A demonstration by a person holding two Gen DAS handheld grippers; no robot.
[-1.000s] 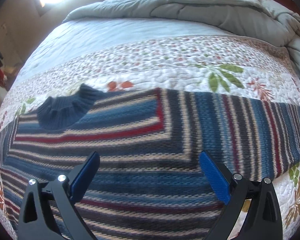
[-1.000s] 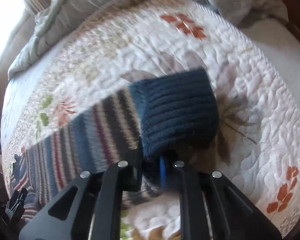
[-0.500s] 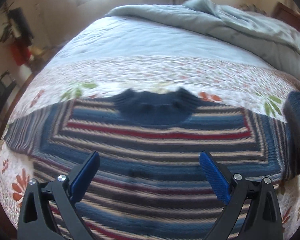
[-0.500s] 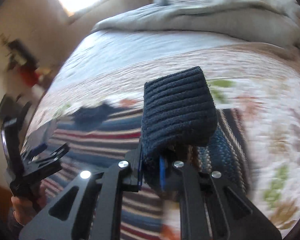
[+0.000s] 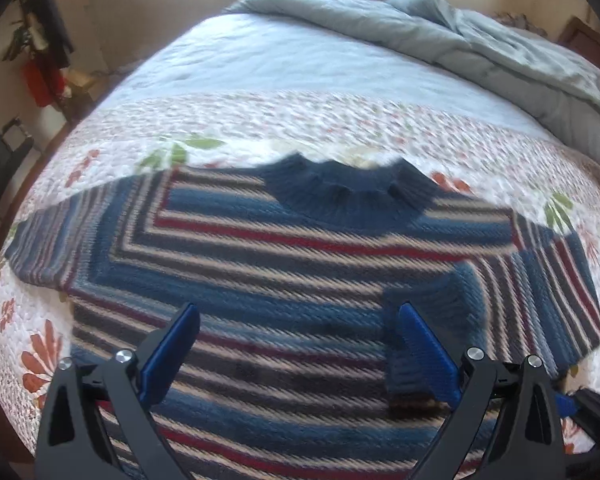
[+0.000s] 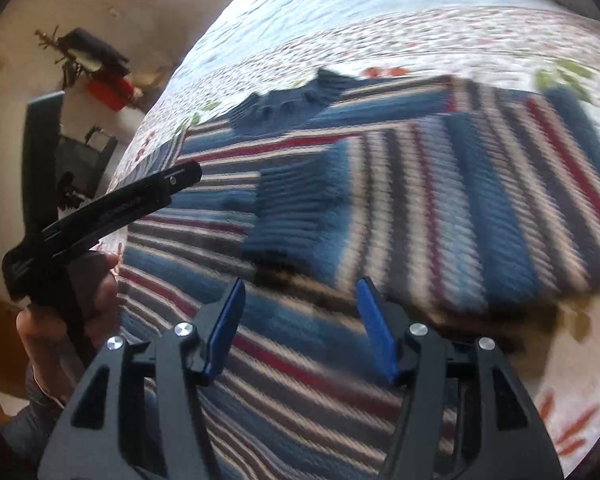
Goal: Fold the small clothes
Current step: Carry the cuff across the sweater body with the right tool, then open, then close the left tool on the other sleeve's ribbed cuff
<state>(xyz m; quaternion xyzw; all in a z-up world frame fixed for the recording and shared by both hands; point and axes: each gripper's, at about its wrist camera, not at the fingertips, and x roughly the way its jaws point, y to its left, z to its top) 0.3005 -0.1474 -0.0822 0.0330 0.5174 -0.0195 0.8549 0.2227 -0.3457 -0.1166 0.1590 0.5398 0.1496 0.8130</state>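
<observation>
Right gripper (image 6: 300, 328) opening, nothing between its jaws now, the dark cuff (image 6: 296, 204) it pinched a second ago dropped onto the chest of the sweater (image 5: 260, 264); one sleeve folded in, the other still spread left. Left gripper (image 5: 296, 352) wide open, empty, above the hem. One sweater, two grippers, one quilt (image 5: 260, 120), one grey duvet (image 5: 460, 40).

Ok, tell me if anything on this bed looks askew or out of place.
Nothing is damaged or spilled. The striped sweater lies flat on the floral quilt, with one sleeve folded in across the body and its cuff on the chest. The other sleeve lies spread out, unfolded. The grey duvet is bunched at the far end.
</observation>
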